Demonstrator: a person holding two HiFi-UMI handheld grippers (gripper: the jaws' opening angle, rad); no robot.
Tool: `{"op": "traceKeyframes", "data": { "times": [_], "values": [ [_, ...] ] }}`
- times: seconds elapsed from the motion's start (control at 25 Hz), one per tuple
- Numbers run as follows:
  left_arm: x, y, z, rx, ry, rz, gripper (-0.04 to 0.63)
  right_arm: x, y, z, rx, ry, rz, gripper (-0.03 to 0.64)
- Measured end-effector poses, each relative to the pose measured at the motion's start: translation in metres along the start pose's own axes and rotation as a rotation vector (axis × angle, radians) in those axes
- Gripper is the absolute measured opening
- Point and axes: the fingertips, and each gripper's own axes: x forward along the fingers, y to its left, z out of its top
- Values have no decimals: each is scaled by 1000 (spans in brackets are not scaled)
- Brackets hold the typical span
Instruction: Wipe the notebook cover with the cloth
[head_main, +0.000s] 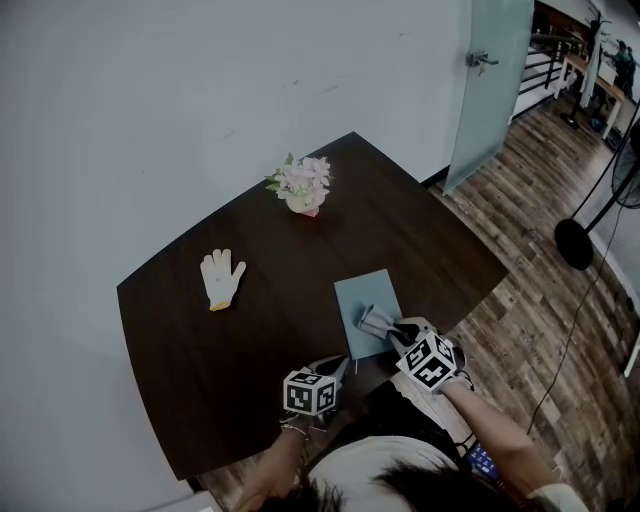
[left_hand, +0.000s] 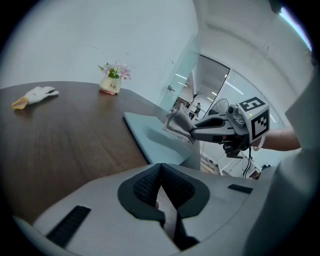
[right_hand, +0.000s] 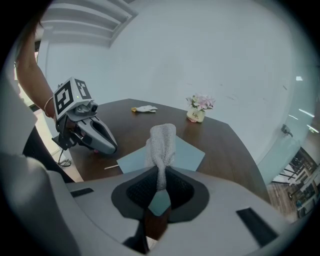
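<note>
Dark brown wooden table (head_main: 200, 340): stands against a pale wall and carries every item.

Pale blue rectangular notebook (head_main: 366, 296): lies flat and shut at the table's near right edge, cover up.

Left gripper (head_main: 342, 364): sits at the near edge, its tip just beside the notebook's near left corner. Its jaws are pressed together with nothing between them. Whether it pins the notebook cannot be told.

Right gripper (head_main: 393, 329): reaches in over the notebook's near right part. Its jaws are clamped on a bunched grey knitted cloth (right_hand: 161, 142), which sticks out beyond them over the cover. Contact between cloth and cover cannot be confirmed.

Small pot of pink flowers (head_main: 303, 187): at the far edge, well apart from the work.

White work glove (head_main: 221, 278): lies flat on the left, untouched.

Assessment: the cloth is in hand and positioned at the cover, so preparation looks complete. The cover shows no visible mark of wiping, and most of it appears yet to be covered.
</note>
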Motion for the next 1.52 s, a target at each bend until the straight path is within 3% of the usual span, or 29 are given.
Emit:
{"op": "traceKeyframes", "data": {
  "times": [0.56, 0.84, 1.04, 1.28, 1.52],
  "values": [
    [1, -19, -21, 44, 79, -35, 18, 33, 76, 21, -100, 14, 140, 51],
    [7, -16, -32, 49, 162, -14, 18, 47, 93, 11, -115, 58, 204, 51],
    [13, -19, -40, 98, 255, 13, 18, 52, 97, 4, -116, 89, 224, 51],
    [18, -15, -40, -33, 276, -31, 18, 51, 87, 1, -119, 100, 202, 51],
    [19, -17, -39, -19, 268, -17, 18, 46, 76, -8, -83, 100, 179, 51]
  ]
}}
